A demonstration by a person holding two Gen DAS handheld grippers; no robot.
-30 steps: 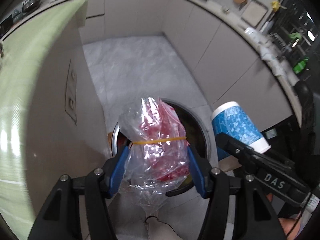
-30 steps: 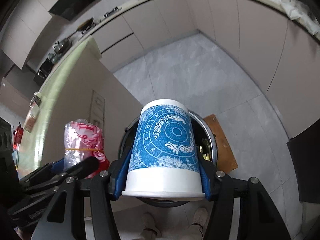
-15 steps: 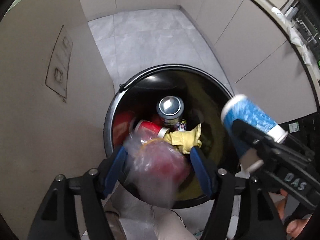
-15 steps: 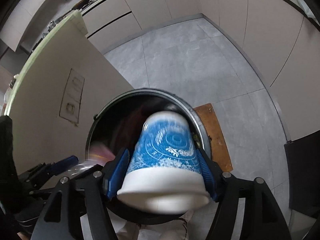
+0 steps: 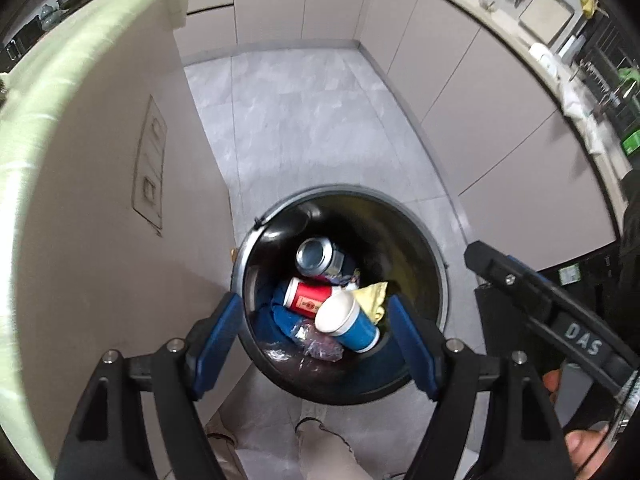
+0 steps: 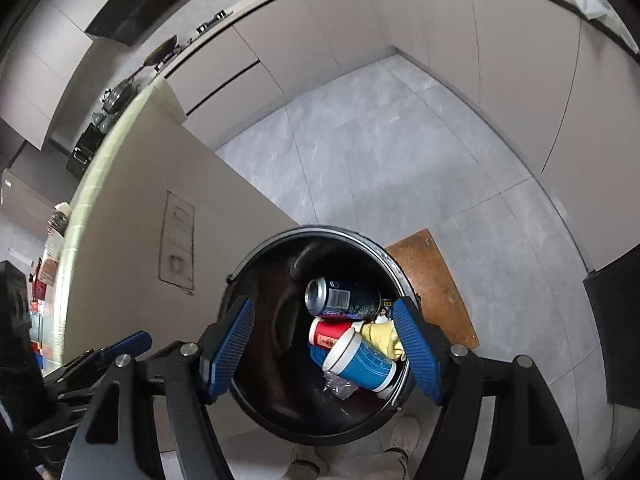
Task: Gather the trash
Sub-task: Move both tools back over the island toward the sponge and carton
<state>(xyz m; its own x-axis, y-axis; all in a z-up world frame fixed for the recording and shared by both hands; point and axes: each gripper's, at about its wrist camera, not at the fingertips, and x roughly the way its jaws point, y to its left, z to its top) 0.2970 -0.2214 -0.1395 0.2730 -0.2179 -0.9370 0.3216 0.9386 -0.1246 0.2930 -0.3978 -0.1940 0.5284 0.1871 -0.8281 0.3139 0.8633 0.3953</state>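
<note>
A round black trash bin (image 5: pixel 434 256) (image 6: pixel 256 264) stands on the floor right below both grippers. Inside lie a blue and white paper cup (image 5: pixel 347 321) (image 6: pixel 360 364), a crumpled clear plastic bag (image 5: pixel 316 342) (image 6: pixel 339 387), a red cup (image 5: pixel 307 298) (image 6: pixel 330 335), a metal can (image 5: pixel 318 257) (image 6: pixel 340 298) and a yellow glove (image 5: pixel 371 298) (image 6: pixel 384 337). My left gripper (image 5: pixel 316 336) hovers over the bin, jaws opening, nothing between them. My right gripper (image 6: pixel 322 346) also hangs above the bin, jaws opening and empty. The right gripper's body (image 5: pixel 552 316) shows at the right of the left wrist view.
A beige kitchen island (image 5: pixel 100 200) (image 6: pixel 160 184) stands just left of the bin. Grey cabinets (image 5: pixel 480 100) line the back and right. A wooden board (image 6: pixel 434 284) lies on the tiled floor right of the bin. The person's shoes (image 6: pixel 404 436) and trouser legs (image 5: pixel 328 440) are below.
Both grippers opened over the bin. The plastic bag dropped from the left gripper and the blue cup from the right; both now lie in the bin.
</note>
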